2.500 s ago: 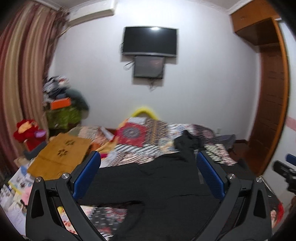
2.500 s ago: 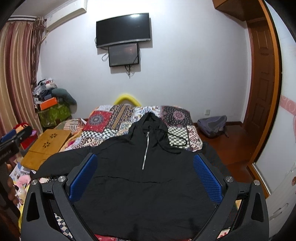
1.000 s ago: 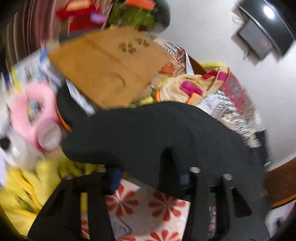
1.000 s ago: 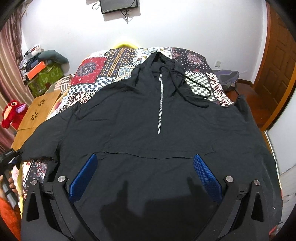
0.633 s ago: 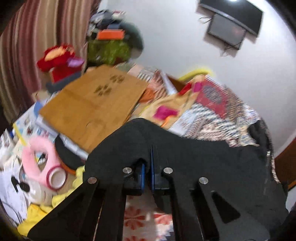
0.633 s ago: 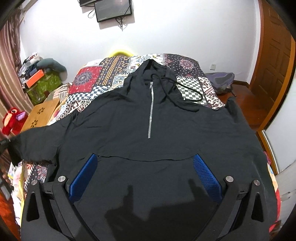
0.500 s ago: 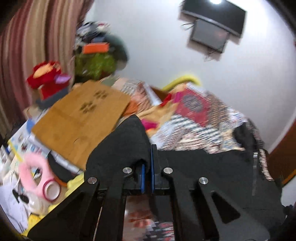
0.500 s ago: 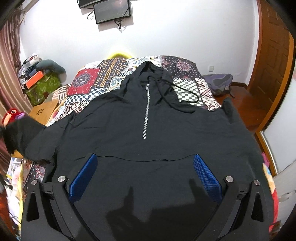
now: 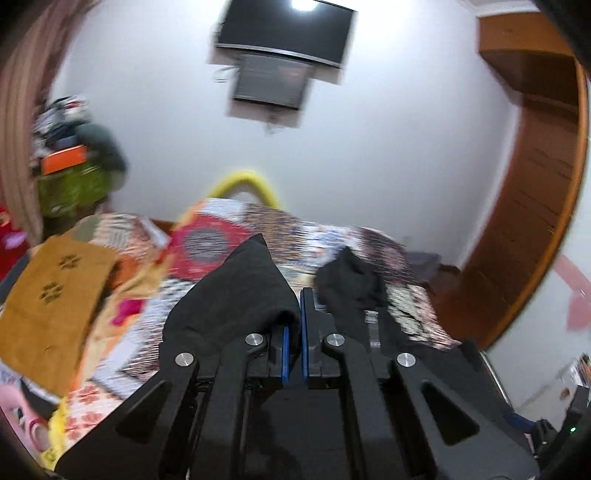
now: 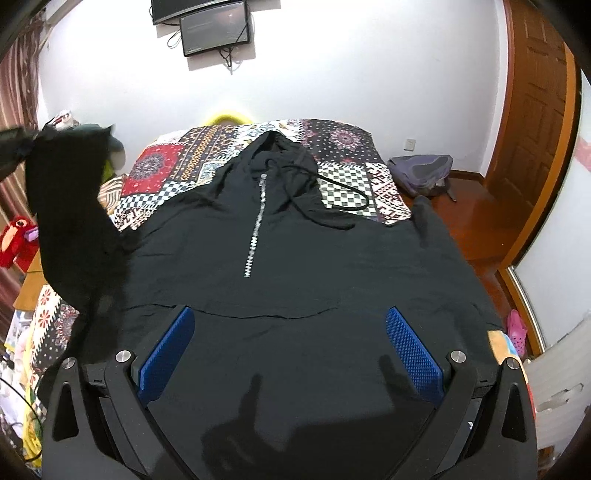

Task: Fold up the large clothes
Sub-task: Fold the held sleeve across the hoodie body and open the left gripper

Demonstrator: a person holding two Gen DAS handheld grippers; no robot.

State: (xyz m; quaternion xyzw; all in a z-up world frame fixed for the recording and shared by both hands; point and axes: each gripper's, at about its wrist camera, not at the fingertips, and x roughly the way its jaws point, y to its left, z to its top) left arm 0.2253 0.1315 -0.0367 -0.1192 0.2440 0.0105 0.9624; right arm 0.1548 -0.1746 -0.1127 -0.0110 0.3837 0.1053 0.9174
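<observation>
A large black hoodie (image 10: 295,258) with a silver half zip (image 10: 255,236) lies face up on the patchwork bedspread (image 10: 347,147), hood toward the far wall. Its left sleeve (image 10: 70,221) is lifted off the bed, held up at the left edge of the right wrist view. In the left wrist view my left gripper (image 9: 291,325) is shut on that sleeve's cuff (image 9: 240,295), which bunches over the blue pads. My right gripper (image 10: 288,350) stands open above the hoodie's lower front, with nothing between its fingers.
A wooden lap table (image 9: 51,295), toys and papers crowd the floor left of the bed. A grey backpack (image 10: 424,173) lies on the floor at the right, near a wooden door (image 10: 532,129). A television (image 9: 284,33) hangs on the far wall.
My left gripper closed on the sleeve cuff and carried it up and in toward the hoodie's body. The right gripper drifted slightly over the hoodie's front and stayed open.
</observation>
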